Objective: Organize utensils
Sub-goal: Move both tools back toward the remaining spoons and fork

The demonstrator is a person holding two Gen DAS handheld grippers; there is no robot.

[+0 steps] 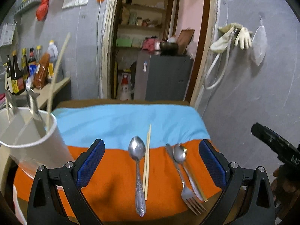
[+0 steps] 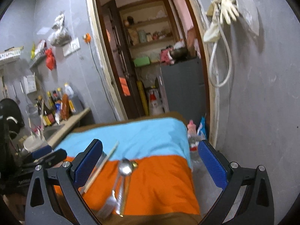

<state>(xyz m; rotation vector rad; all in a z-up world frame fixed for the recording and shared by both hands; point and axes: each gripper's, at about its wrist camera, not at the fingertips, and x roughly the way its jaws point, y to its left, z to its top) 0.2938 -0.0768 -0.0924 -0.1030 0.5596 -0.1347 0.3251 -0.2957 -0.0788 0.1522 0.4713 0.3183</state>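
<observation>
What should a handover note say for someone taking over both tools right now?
Left tool: open, empty, hanging over the orange cloth.
Right tool: open, empty, above the same cloth's right part.
On the cloth: a large spoon with chopsticks beside it; to the right a pile of a fork, a smaller spoon and a knife.
White cup at left already holds some utensils, chopsticks among them.
Done: part of the sorting, apparently.
Left: move the five loose items into the cup, probably starting with the large spoon.
</observation>
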